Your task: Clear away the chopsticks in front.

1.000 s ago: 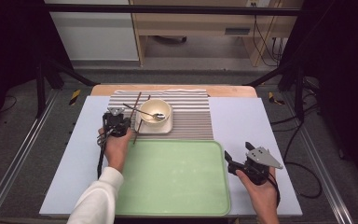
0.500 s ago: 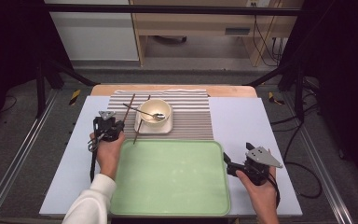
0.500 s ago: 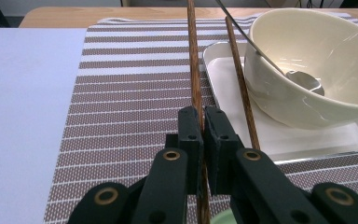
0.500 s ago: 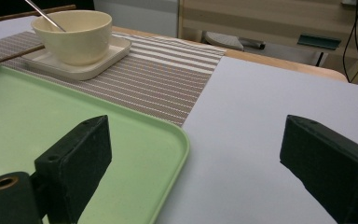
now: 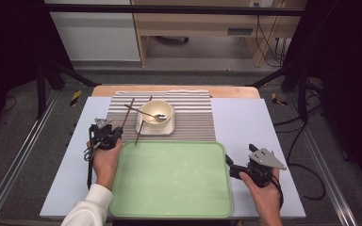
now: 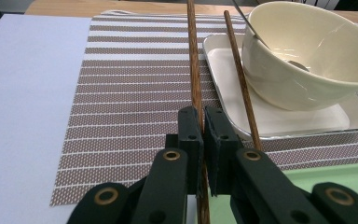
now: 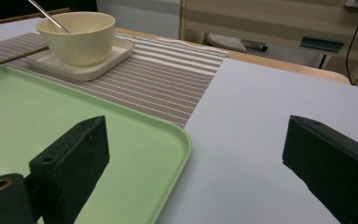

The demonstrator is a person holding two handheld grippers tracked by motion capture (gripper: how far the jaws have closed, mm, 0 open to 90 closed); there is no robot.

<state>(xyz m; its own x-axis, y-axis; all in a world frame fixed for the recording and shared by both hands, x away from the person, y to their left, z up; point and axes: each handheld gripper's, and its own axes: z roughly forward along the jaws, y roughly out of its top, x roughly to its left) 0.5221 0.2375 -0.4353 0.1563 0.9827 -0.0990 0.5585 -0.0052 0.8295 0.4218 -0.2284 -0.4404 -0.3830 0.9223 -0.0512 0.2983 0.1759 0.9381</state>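
Right gripper (image 5: 233, 170) unmoved at green tray's (image 5: 169, 207) right edge, jaws wide apart, empty. Left gripper (image 5: 114, 133) has drawn back leftward from the bowl (image 5: 156, 112), jaws clamped on one chopstick (image 6: 195, 79); second chopstick (image 6: 240, 79) rests against saucer (image 6: 279, 119). Likely transfer to tray.

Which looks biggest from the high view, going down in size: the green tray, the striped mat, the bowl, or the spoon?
1. Green tray
2. Striped mat, partly covered
3. Bowl
4. Spoon
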